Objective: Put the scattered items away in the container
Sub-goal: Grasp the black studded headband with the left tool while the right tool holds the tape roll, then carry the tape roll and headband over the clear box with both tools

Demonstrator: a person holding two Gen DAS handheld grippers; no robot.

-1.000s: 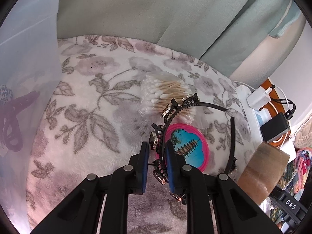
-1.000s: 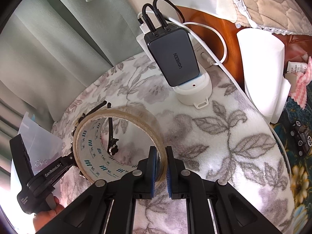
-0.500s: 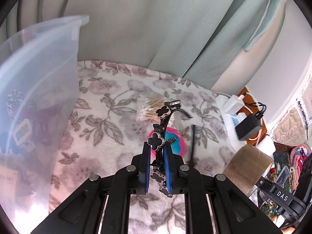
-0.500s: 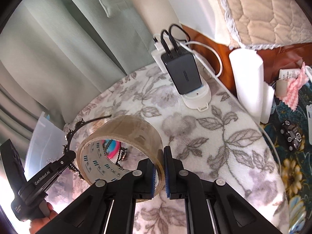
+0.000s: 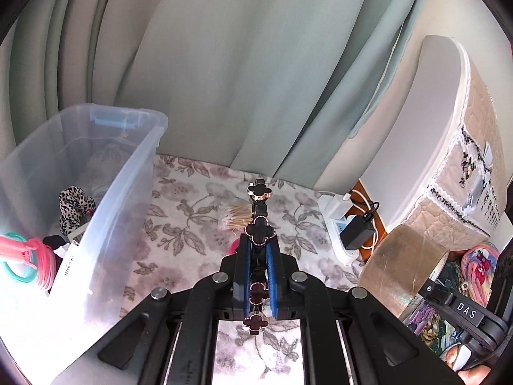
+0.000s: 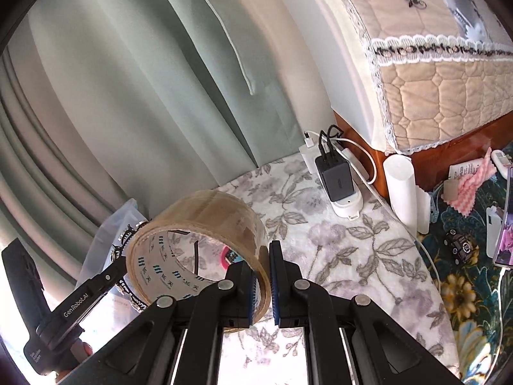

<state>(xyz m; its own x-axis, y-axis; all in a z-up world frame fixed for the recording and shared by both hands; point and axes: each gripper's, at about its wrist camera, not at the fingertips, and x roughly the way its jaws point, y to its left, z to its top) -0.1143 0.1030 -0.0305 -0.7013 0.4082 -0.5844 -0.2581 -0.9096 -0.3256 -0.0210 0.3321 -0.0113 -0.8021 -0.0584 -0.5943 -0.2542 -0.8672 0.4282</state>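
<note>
My left gripper [image 5: 258,276], clamped on the black clover-studded headband [image 5: 259,234], is nearer the clear plastic storage bin [image 5: 105,224] off to its left than my right gripper [image 6: 263,284], pinching the brown tape roll [image 6: 205,224].

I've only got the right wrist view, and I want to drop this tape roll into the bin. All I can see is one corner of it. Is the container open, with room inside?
Observer: In the left wrist view the clear container has no lid on, and the far part of its floor is bare.
Operator: What's lying in it?
Observer: A leopard-print scrunchie, and at the near end some pink and green hair ties.
Operator: Has the left gripper got the headband?
Observer: Yes. The left gripper has its jaws shut on the headband, and the black clover studs stand up ahead of them.
</note>
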